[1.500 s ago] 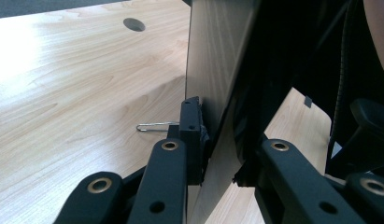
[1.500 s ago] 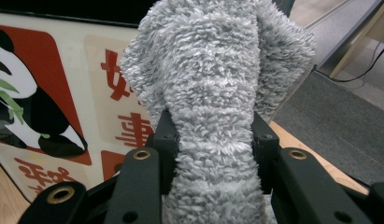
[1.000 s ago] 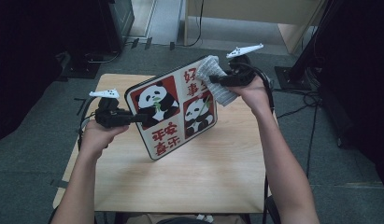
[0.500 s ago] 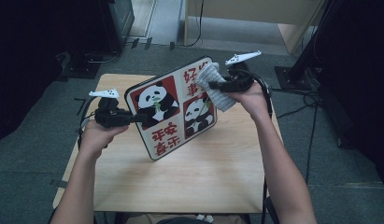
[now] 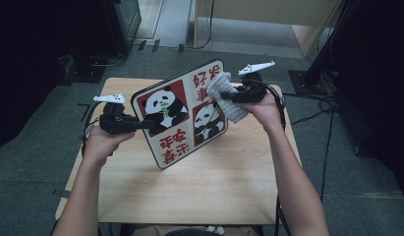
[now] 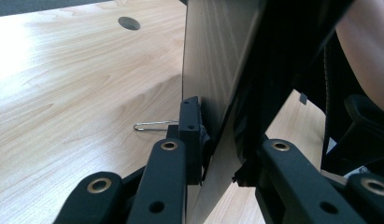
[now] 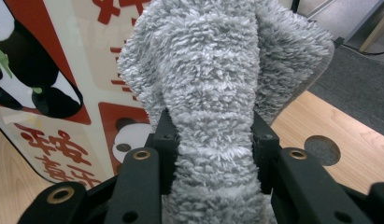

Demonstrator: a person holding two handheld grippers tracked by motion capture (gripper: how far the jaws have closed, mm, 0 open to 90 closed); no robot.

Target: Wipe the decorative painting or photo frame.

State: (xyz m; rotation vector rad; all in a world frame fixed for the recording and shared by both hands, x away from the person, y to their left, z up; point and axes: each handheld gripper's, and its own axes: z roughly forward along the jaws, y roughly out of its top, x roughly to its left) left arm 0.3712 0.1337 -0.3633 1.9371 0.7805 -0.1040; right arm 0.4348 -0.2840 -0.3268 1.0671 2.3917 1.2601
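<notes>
A square board (image 5: pixel 182 113) printed with pandas and red characters stands tilted on its lower edge on the wooden table (image 5: pixel 199 187). My left gripper (image 5: pixel 140 124) is shut on the board's left edge; in the left gripper view its jaws pinch the thin board (image 6: pixel 213 70) edge-on. My right gripper (image 5: pixel 226 96) is shut on a fluffy grey cloth (image 5: pixel 229 98), which presses against the board's upper right face. In the right gripper view the cloth (image 7: pixel 213 93) bulges out between the jaws, with the panda board (image 7: pixel 49 84) behind it.
A round cable hole (image 7: pixel 323 149) sits in the table near the right gripper, another hole (image 6: pixel 129 22) at the far corner. A metal clip (image 6: pixel 154 126) lies on the table by the board. Dark furniture and cables surround the table on grey carpet (image 5: pixel 57 147).
The right gripper with the cloth has slid a little down and left across the board's upper right part. The left gripper and board stay almost still.
</notes>
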